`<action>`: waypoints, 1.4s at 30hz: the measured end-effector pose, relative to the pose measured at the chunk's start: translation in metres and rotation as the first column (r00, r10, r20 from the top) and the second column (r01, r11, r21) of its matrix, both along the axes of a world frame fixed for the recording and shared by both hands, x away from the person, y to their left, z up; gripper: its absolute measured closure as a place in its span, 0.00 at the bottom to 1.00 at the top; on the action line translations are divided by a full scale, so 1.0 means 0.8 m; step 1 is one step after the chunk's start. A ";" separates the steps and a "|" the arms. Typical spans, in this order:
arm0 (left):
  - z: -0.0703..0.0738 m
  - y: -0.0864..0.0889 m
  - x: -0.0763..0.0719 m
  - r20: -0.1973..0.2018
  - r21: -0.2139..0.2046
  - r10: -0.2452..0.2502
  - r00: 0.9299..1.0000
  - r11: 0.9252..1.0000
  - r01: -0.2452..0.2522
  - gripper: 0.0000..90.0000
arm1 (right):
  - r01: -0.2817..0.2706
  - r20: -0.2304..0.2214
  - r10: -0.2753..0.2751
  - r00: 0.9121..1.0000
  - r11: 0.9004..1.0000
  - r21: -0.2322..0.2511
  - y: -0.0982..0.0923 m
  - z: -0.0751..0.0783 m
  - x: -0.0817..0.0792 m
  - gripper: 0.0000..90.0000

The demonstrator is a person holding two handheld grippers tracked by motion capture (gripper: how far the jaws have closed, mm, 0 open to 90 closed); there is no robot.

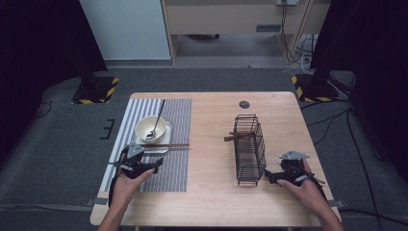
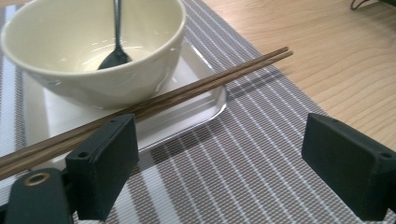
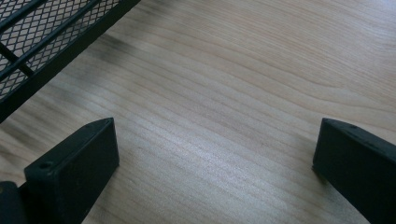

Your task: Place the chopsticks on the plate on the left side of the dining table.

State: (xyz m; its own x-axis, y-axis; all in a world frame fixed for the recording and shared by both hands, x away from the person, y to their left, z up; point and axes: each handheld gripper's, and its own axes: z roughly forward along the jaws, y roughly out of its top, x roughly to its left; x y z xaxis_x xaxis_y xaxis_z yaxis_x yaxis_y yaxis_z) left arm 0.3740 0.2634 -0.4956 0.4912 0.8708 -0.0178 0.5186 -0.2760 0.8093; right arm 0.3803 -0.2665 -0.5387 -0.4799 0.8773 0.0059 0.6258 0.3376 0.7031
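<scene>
Left gripper (image 2: pixel 219 172) spread wide and empty, chopsticks (image 2: pixel 154 102) lying just past its left jaw on the tray (image 2: pixel 205 100) rim — one nudge could roll them off.

Chopsticks (image 2: pixel 187 91) lie across the tray (image 2: pixel 205 100), before the bowl (image 2: pixel 93 51).

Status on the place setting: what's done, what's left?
Done: spoon sits in the bowl and a chopsticks pair lies across its tray. In hand: nothing; left gripper and right gripper are open. Left: brown sticks remain in the wire basket.
</scene>
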 end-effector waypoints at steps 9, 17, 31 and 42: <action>0.000 -0.031 -0.006 -0.008 -0.005 -0.058 0.998 0.998 0.058 0.11 | -0.008 0.004 0.008 1.000 1.000 -0.002 0.001 0.000 0.003 0.00; 0.000 -0.068 -0.010 -0.023 -0.007 -0.135 0.991 0.991 0.135 0.11 | -0.006 0.005 0.006 1.000 1.000 -0.003 0.003 0.000 0.003 0.00; -0.026 -0.164 -0.003 -0.091 0.036 -0.272 0.958 0.960 0.276 0.10 | -0.004 0.004 0.004 1.000 1.000 -0.002 0.003 0.000 0.001 0.00; -0.051 -0.197 -0.002 -0.122 0.087 -0.302 0.945 0.946 0.313 0.07 | -0.008 0.005 0.008 1.000 1.000 -0.003 0.001 0.000 -0.003 0.00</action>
